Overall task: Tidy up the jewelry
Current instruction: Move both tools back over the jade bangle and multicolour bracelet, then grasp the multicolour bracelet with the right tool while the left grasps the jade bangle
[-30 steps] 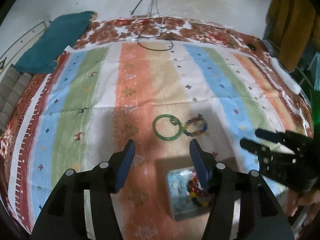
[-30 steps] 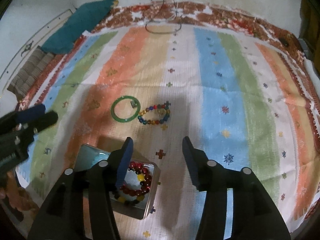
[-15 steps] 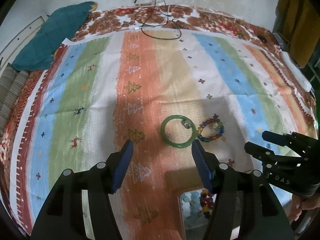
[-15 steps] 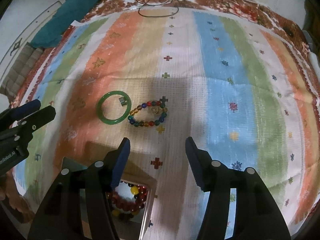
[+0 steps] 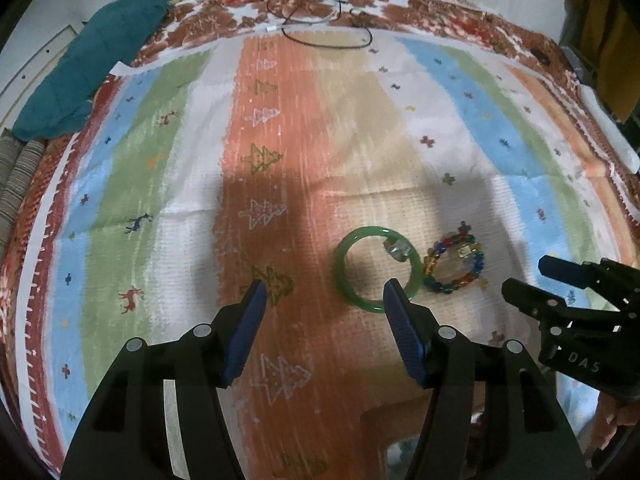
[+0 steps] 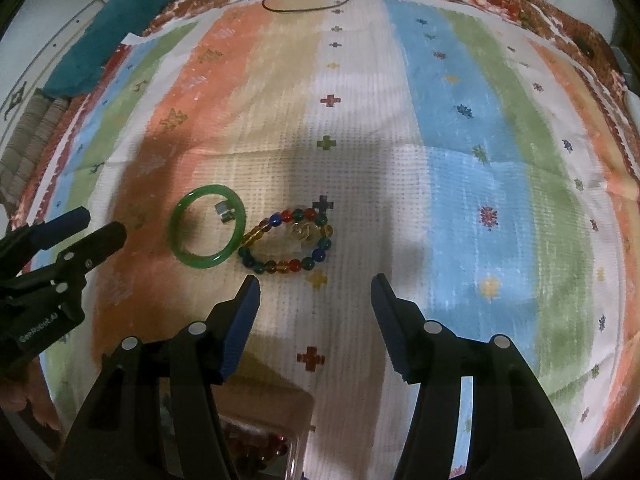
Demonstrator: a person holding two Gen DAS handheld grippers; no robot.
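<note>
A green bangle [image 5: 341,270] [image 6: 176,240] lies flat on the striped cloth, with a small silver piece [image 5: 398,249] [image 6: 225,212] resting at its inner rim. A bracelet of coloured beads [image 5: 452,285] [image 6: 280,266] lies touching the bangle's right side. My left gripper [image 5: 324,292] [image 6: 100,222] hovers open just short of the bangle, its right fingertip over the bangle's near edge, nothing between its fingers. My right gripper [image 6: 314,288] [image 5: 534,276] is open and empty, just on the near side of the bead bracelet. A small open box [image 6: 260,448] [image 5: 400,448] holding red beads sits below both grippers, mostly hidden by them.
The striped cloth [image 5: 160,160] covers the whole surface. A teal cloth [image 5: 92,64] lies at the far left corner and a black cable [image 5: 320,36] loops at the far edge. A yellow garment [image 5: 600,20] hangs at the far right.
Both grippers have moved forward and down toward the bangle and the bead bracelet, which look larger. The box has slid nearly out of the bottom of both views.
</note>
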